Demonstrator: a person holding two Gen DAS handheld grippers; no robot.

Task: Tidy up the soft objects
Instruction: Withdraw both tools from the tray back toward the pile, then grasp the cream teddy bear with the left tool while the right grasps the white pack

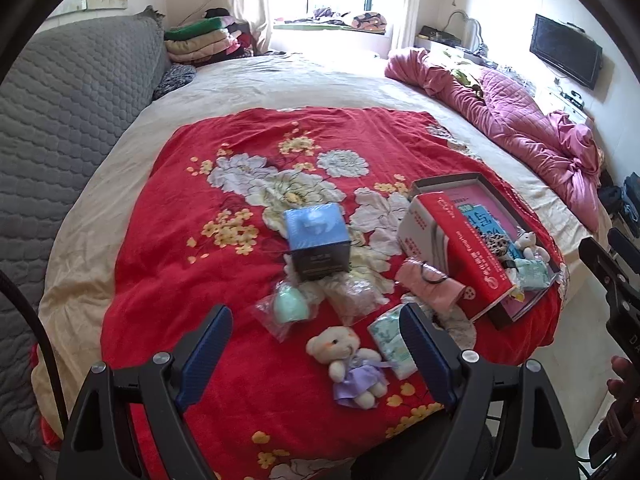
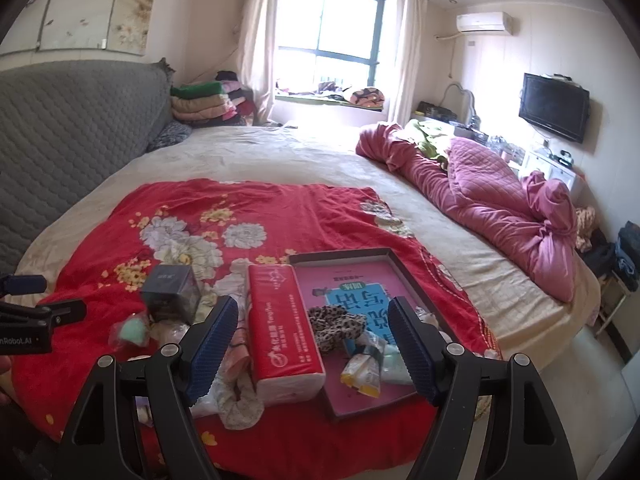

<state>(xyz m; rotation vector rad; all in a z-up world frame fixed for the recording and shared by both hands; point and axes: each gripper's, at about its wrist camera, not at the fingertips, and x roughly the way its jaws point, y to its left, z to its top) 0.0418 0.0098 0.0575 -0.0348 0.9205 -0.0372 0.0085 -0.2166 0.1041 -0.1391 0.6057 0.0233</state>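
On a red flowered blanket lie a white teddy bear in a purple dress, a green sponge in a bag, a patterned tissue pack, a pink cloth and a blue-topped box. A dark tray holds a red tissue pack, a leopard scrunchie and small packs. My left gripper is open and empty, just above the bear. My right gripper is open and empty over the red tissue pack.
A rumpled pink quilt lies along the bed's right side. A grey padded headboard is at the left. Folded blankets are stacked by the window. A TV hangs on the right wall.
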